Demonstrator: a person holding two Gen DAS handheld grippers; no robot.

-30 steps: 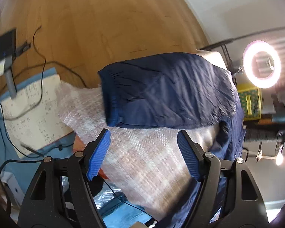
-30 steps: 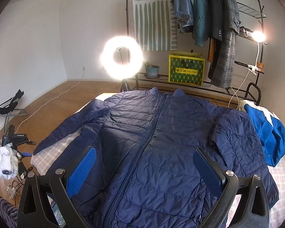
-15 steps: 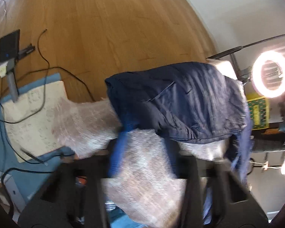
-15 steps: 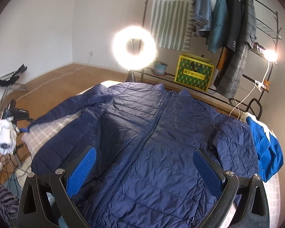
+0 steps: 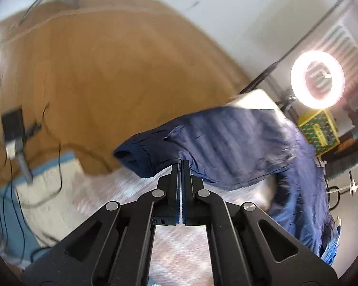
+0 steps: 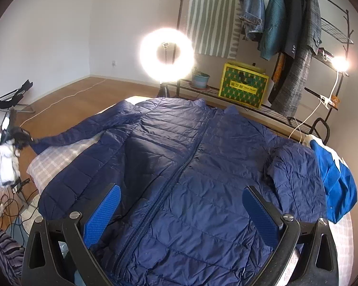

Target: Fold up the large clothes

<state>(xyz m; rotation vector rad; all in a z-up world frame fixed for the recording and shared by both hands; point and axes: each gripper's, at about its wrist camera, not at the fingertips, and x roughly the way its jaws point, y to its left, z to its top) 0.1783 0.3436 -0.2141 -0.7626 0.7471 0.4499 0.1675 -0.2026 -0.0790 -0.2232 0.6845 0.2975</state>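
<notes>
The left gripper (image 5: 181, 164), open over the sleeve (image 5: 226, 143) 1 second ago, has now closed its 2 fingers on the sleeve's edge near the cuff, lifting it slightly off the checked bed (image 6: 57, 162). This looks like the start of the 1st fold, carrying the sleeve across the body. The right gripper (image 6: 181, 212) hangs wide open above the near hem, holding nothing. The navy quilted jacket (image 6: 191, 166) lies flat, zipped, front up, collar at the far end, its right sleeve already bunched inward.
</notes>
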